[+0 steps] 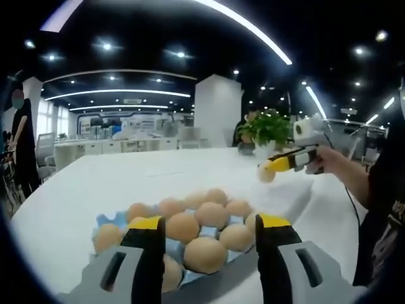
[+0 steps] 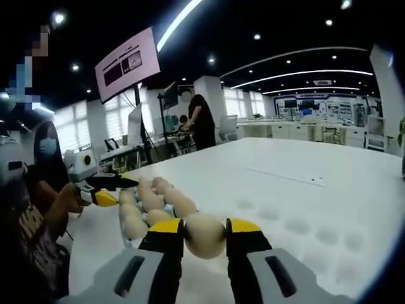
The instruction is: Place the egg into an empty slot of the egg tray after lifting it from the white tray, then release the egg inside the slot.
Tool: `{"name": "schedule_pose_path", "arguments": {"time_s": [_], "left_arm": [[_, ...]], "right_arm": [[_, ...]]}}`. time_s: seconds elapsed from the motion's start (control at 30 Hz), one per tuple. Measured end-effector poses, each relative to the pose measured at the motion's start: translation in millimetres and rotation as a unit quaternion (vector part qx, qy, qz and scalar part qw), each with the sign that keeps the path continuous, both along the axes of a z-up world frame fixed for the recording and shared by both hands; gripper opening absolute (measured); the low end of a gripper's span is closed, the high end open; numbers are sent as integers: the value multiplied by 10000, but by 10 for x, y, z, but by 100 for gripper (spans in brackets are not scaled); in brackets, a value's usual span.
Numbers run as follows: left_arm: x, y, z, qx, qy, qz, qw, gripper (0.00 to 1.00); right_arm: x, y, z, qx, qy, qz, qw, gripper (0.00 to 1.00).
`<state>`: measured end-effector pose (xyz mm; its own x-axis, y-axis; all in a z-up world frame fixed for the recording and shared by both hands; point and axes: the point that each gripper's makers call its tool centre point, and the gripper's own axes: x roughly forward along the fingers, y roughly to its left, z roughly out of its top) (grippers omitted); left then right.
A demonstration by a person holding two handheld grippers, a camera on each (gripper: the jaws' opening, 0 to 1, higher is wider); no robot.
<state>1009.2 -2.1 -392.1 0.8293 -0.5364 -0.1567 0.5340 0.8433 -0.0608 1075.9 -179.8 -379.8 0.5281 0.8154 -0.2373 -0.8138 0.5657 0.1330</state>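
My right gripper (image 2: 204, 229) is shut on a pale egg (image 2: 204, 239), held in the air above the white tray (image 2: 304, 228) with its round dimples. From the left gripper view, that right gripper (image 1: 273, 167) comes in from the right with the egg (image 1: 264, 175) at its tips, over the white tray (image 1: 288, 197). My left gripper (image 1: 209, 225) stands open just above the blue egg tray (image 1: 102, 220), which holds several brown eggs (image 1: 205, 253). In the right gripper view, the left gripper (image 2: 116, 190) sits beside the rows of eggs (image 2: 152, 201).
Everything rests on a large white table (image 1: 126, 177). A potted plant (image 1: 266, 130) stands at its far edge. A person's hand and dark sleeve (image 1: 345, 171) hold the right gripper. People stand at desks (image 2: 199, 123) beyond the table.
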Motion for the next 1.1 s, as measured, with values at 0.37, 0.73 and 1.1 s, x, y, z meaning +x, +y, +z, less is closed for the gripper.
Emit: {"name": "schedule_pose_path", "arguments": {"time_s": [0.37, 0.73, 1.1], "left_arm": [[19, -127, -10, 8, -42, -98, 9999, 58], [31, -178, 8, -14, -97, -134, 9999, 56], [65, -260, -18, 304, -203, -137, 9992, 55]], "right_arm": [[-92, 359, 66, 186, -38, 361, 9992, 27], [-178, 785, 103, 431, 25, 682, 9967, 27], [-326, 1109, 125, 599, 176, 1142, 9915, 27]]}}
